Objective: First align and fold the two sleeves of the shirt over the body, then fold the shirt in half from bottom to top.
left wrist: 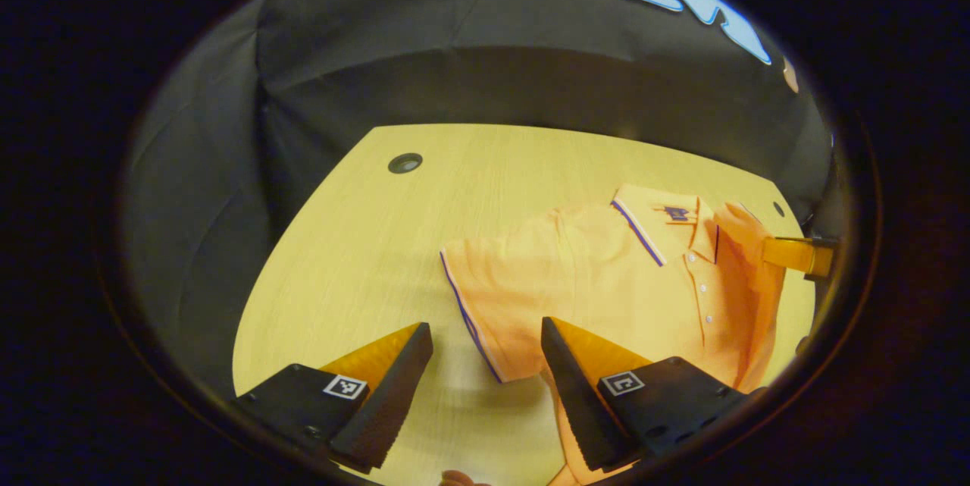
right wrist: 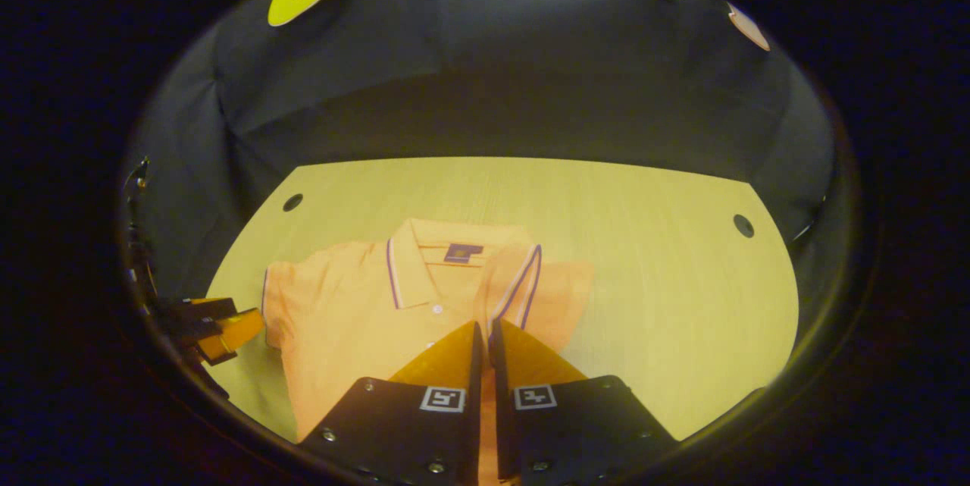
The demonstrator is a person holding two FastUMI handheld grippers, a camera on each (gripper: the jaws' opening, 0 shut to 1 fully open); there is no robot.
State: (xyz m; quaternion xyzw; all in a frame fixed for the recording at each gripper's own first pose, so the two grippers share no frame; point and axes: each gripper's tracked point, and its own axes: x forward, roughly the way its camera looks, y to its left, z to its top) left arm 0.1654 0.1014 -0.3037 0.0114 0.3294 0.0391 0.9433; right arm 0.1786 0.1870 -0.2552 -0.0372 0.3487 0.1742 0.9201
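Observation:
An orange polo shirt (left wrist: 606, 281) lies face up on the wooden table (left wrist: 364, 243), collar toward the far wall. My left gripper (left wrist: 485, 327) hovers open over the table, just in front of the shirt's flat left sleeve (left wrist: 477, 296), which has a dark striped cuff. My right gripper (right wrist: 485, 327) is shut on the other sleeve (right wrist: 515, 281), which is lifted and turned in over the shirt's (right wrist: 356, 319) chest near the collar (right wrist: 447, 251). The right gripper (left wrist: 803, 255) also appears at the far right of the left gripper view, and the left gripper (right wrist: 220, 327) at the left edge of the right gripper view.
The table (right wrist: 644, 281) has small round holes near its far corners (left wrist: 405, 162) (right wrist: 743, 225). Black cloth walls stand close behind and beside it. Bare wood stretches to the right of the shirt in the right gripper view. A bit of a hand (left wrist: 462, 478) peeks in at the bottom.

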